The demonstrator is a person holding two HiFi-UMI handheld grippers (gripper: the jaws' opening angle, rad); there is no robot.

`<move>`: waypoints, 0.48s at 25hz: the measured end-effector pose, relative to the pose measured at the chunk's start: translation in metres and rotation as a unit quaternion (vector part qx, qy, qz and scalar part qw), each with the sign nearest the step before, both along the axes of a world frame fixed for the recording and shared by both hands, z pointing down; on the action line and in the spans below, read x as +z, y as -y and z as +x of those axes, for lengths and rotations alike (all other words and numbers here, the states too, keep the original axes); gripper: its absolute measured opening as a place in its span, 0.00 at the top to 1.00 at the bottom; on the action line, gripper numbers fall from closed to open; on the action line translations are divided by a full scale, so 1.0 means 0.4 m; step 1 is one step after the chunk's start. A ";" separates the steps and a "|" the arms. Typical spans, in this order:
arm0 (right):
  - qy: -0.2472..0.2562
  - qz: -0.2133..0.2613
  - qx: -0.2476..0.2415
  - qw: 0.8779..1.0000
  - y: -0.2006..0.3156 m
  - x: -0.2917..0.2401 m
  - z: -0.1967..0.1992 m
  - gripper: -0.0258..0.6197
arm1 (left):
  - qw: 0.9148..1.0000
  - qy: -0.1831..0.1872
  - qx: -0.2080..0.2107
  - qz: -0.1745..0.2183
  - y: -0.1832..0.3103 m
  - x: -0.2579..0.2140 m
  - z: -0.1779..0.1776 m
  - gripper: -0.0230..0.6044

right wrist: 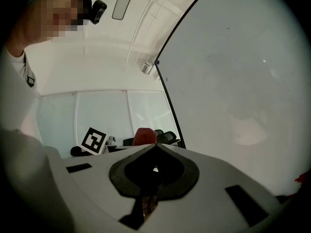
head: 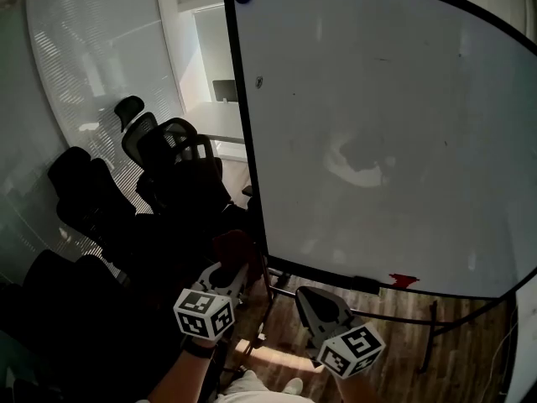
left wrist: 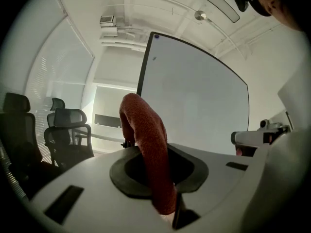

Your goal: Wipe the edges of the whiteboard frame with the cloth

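holding the cloth [left wrist: 141, 120] clamped in the left tongs [left wrist: 146, 155], right tongs [right wrist: 155, 152] closed and empty; next, lift cloth onto the frame's [head: 249, 141] left edge.

The floor [head: 470, 334] is dark wood plank and runs under everything in the room. The whiteboard [head: 377, 124] is carried on a thin dark metal stand [head: 430, 336], whose legs come down onto the planks. To the left, a crowd of black office chairs [head: 172, 170] stands on the same floor, packed close together. A pale patch of light [head: 273, 355] falls on the boards near the stand, with the toes of light shoes [head: 292, 385] just below it. Farther back, a white counter [head: 220, 124] carries a dark screen [head: 224, 91].
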State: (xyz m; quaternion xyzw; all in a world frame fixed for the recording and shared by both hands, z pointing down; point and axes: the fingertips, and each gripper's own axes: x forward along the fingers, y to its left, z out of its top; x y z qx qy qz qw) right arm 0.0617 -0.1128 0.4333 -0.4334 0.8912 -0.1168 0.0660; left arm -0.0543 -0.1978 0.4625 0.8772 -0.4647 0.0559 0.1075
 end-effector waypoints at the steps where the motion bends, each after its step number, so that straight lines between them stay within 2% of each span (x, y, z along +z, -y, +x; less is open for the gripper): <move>1: 0.002 0.000 -0.002 1.000 0.000 -0.001 0.005 0.95 | 1.000 0.003 -0.003 -0.001 0.005 0.000 0.001 0.85; 12: 0.010 0.011 -0.022 1.000 0.033 -0.021 0.002 0.95 | 0.999 0.023 -0.042 0.010 0.138 -0.018 -0.048 0.85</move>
